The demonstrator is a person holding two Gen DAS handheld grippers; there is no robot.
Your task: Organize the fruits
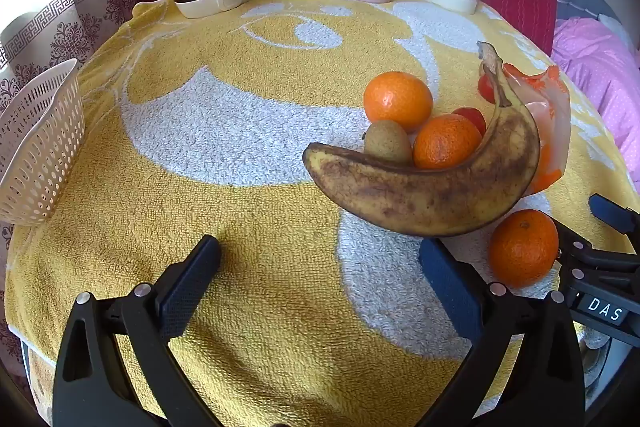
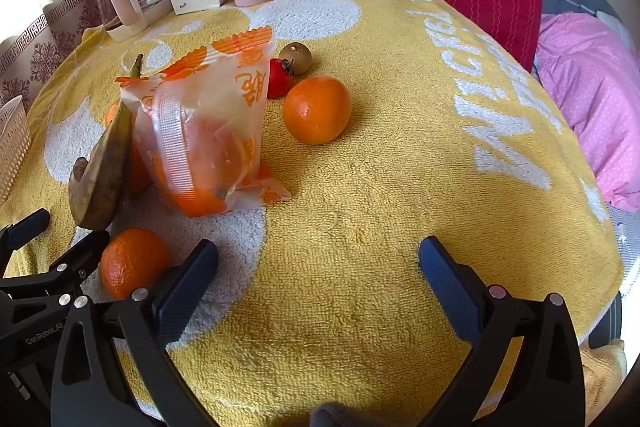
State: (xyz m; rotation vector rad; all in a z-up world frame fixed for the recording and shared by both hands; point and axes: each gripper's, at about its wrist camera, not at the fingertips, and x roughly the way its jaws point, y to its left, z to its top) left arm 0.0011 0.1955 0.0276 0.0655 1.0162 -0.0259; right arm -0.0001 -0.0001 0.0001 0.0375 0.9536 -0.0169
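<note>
Your left gripper (image 1: 320,281): black frame, dark blue ribbed pads, fingers spread wide, nothing between them, poised over bare cloth. Your right gripper (image 2: 319,281): same build, likewise spread and empty.

Nearest item: small loose orange mandarin (image 1: 523,247), lying on the cloth just beside your left gripper's right finger and against the other tool's frame.

Next out: overripe, brown-mottled yellow banana (image 1: 424,187), curved around the pile, its stalk up.

Inside its curve: fuzzy brown kiwi (image 1: 388,142), touching a second mandarin (image 1: 446,141); a third, larger orange (image 1: 398,101) behind them; a small red fruit (image 1: 472,117), perhaps a tomato, too hidden to say.

Beyond the banana: clear plastic packet printed with orange slices (image 2: 208,131), one orange sealed inside. In the right wrist view a second brown kiwi-like fruit (image 2: 297,58) sits behind the pile.

Destination, as I judge it: cream perforated plastic basket (image 1: 44,143), at the far left edge, well apart from all the fruit. No fruit shows in the part of it you can see.

Status: every fruit in view lies on the yellow-and-white terry towel (image 1: 248,219). Sorting looks not yet begun; everything is left to move.

Writing: "DAS" on the right gripper's frame; "GenRobot.AI" on the left gripper's; orange characters on the packet, unread; large white lettering on the towel, too distorted to read.
</note>
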